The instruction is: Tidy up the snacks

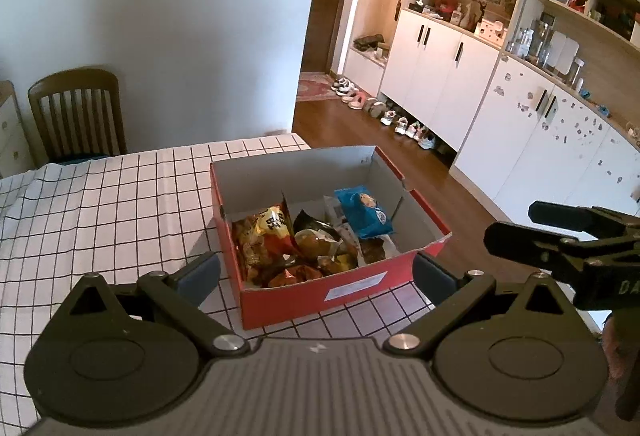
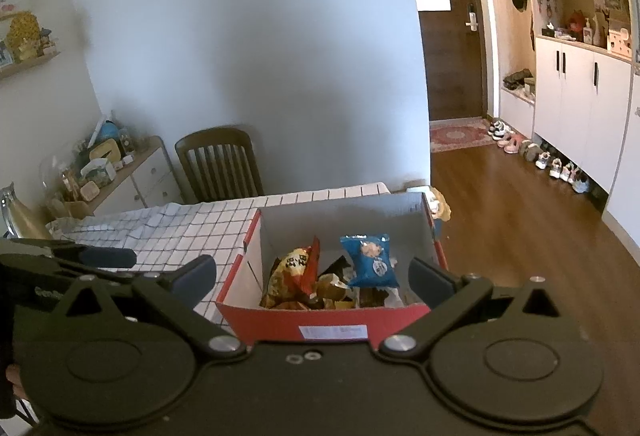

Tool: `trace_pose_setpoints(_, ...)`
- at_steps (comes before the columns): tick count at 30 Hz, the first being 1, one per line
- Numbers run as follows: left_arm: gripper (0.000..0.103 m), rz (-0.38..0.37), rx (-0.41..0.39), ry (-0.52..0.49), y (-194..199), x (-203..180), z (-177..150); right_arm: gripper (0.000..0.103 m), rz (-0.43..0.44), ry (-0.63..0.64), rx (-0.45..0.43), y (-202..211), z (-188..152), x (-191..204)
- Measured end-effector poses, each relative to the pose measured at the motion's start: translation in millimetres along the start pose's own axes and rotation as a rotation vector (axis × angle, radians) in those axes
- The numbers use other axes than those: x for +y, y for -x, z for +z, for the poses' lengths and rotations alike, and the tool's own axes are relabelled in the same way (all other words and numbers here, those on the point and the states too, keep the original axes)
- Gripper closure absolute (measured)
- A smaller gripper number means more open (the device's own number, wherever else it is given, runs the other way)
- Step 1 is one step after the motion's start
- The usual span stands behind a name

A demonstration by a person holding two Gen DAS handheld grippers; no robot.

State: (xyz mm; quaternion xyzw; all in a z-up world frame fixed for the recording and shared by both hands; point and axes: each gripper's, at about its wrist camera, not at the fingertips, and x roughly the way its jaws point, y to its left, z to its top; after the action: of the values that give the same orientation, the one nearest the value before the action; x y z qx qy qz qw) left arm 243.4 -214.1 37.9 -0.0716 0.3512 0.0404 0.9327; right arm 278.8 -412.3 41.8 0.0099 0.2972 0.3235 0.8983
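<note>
A red cardboard box (image 1: 352, 288) (image 2: 332, 320) with grey inner walls stands on the checked tablecloth near the table's right edge. Inside lie several snack packs: a blue packet (image 1: 366, 212) (image 2: 372, 260) on top at the right, a yellow-and-red bag (image 1: 272, 224) (image 2: 294, 268) at the left, and dark and orange wrappers between them. My left gripper (image 1: 316, 274) hangs open in front of the box, nothing between its fingers. My right gripper (image 2: 312, 278) is open too, its fingers apart on either side of the box's near wall, holding nothing. It also shows in the left wrist view, right gripper (image 1: 560, 236).
The white checked tablecloth (image 1: 100, 204) (image 2: 168, 224) spreads left of the box. A wooden chair (image 1: 76, 112) (image 2: 222, 164) stands at the table's far end by the wall. A cluttered sideboard (image 2: 104, 172) is at the left. White cabinets (image 1: 440, 60) and a row of shoes (image 1: 384, 112) line the wooden floor at right.
</note>
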Motion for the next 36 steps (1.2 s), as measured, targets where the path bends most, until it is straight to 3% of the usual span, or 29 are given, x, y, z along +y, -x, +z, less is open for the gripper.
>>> trace_pose_setpoints(36, 0.0, -0.047, 0.003, 0.059, 1.2, 4.4, 12.8, 0.0, -0.031, 0.026, -0.005, 7.7, 7.4, 3.7)
